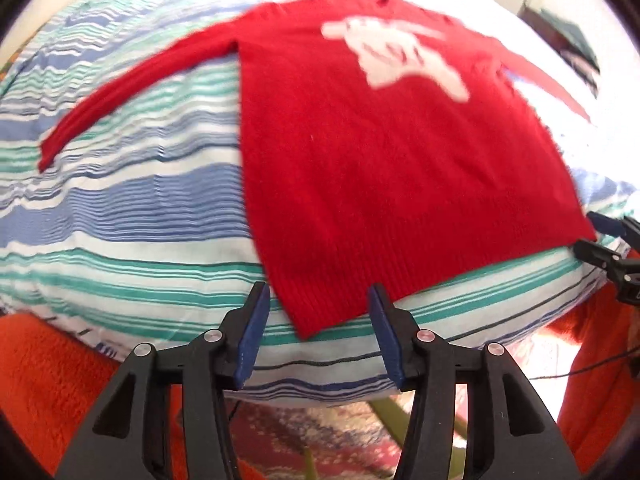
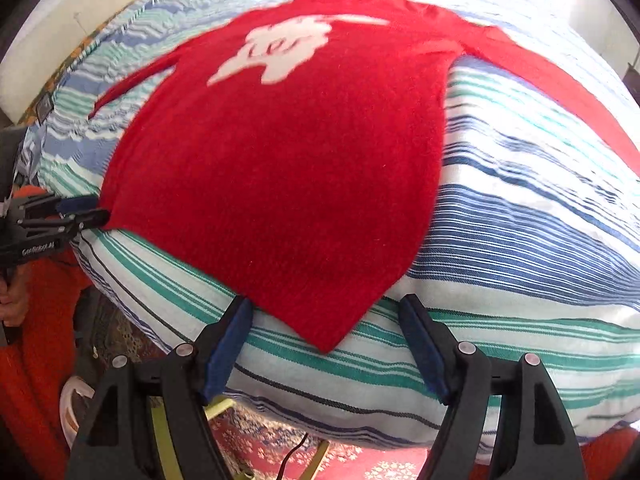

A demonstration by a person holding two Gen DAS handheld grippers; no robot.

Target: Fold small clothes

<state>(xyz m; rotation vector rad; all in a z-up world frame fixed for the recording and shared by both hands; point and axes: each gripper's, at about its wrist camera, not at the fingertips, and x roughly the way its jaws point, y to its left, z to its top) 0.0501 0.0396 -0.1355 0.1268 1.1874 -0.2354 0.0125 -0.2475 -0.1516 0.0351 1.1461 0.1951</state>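
Observation:
A red knit sweater (image 1: 360, 160) with a white motif (image 1: 400, 52) lies flat and face up on a striped bed cover (image 1: 120, 200), sleeves spread out. My left gripper (image 1: 318, 300) is open at the near edge of the bed; the sweater's lower left hem corner lies between its blue pads (image 1: 252, 332), untouched. In the right wrist view the same sweater (image 2: 280, 180) shows its lower right corner between the open jaws of my right gripper (image 2: 326, 308), and the pads are clear of it. Each gripper also appears in the other view: the right gripper (image 1: 590, 234) and the left gripper (image 2: 86, 210).
The blue, green and white striped cover (image 2: 520, 240) drops off at the near edge. Below it are an orange fleece (image 1: 48, 380), a patterned red rug (image 2: 360, 464) and a yellow-green frame (image 2: 160, 432). A hand (image 2: 12, 300) holds the left gripper's handle.

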